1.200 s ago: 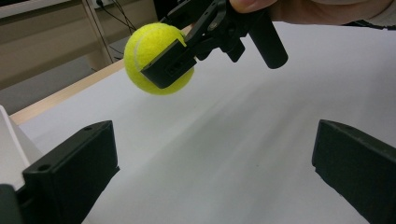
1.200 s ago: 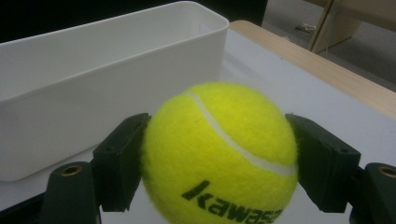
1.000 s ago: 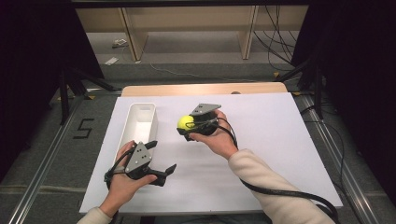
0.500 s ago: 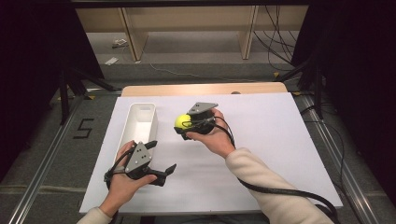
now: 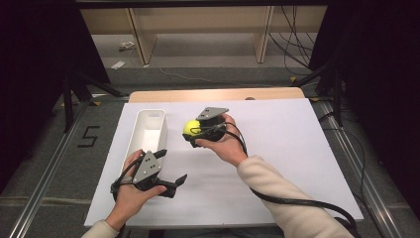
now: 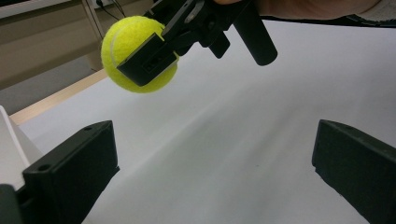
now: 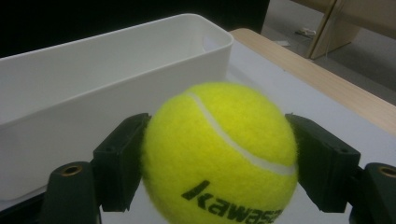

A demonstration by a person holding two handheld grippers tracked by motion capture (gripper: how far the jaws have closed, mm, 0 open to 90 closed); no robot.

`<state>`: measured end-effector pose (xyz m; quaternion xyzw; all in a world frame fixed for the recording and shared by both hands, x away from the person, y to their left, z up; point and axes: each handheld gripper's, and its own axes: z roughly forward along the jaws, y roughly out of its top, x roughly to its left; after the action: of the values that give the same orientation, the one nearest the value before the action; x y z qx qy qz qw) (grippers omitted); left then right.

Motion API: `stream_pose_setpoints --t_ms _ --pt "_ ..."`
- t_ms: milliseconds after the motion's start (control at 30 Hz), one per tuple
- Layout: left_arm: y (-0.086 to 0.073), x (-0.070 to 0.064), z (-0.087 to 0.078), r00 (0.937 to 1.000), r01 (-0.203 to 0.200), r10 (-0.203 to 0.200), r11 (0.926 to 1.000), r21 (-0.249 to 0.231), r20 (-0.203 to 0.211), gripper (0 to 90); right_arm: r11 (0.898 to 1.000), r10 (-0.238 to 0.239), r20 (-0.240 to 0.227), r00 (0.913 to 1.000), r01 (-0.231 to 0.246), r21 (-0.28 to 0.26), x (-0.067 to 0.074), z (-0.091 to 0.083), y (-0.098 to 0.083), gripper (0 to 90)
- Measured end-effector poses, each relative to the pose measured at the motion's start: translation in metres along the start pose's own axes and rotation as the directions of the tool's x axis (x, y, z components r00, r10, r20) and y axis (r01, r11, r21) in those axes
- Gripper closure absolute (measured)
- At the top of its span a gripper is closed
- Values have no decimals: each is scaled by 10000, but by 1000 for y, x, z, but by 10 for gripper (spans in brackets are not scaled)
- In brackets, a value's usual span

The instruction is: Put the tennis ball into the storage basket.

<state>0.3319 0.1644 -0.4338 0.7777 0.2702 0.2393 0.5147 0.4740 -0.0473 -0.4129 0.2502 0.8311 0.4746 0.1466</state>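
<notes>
Tennis ball [image 5: 190, 128] clamped between jaws of my right hand-held gripper [image 5: 194, 132], lifted off white worktop [image 5: 297, 144], just right of white bin [image 5: 148, 130]. Bin wall sits close behind ball in right gripper view. My left hand-held gripper [image 5: 171, 168] at near left, jaws spread wide, holding nothing.

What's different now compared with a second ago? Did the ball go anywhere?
The right gripper, shut on the ball, has carried it a little to the left, closer to the white bin. The ball is held above the table, not yet over the bin. The left gripper has stayed open near the table's front edge, and the bin has not moved.
</notes>
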Motion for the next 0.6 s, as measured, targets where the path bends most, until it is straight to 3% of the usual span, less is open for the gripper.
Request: stream_pose_setpoints --t_ms 600 --pt "0 0 0 10000 -58 58 10000 -6 -2 0 9999 -140 -68 9999 140 4 4 5 10 259"
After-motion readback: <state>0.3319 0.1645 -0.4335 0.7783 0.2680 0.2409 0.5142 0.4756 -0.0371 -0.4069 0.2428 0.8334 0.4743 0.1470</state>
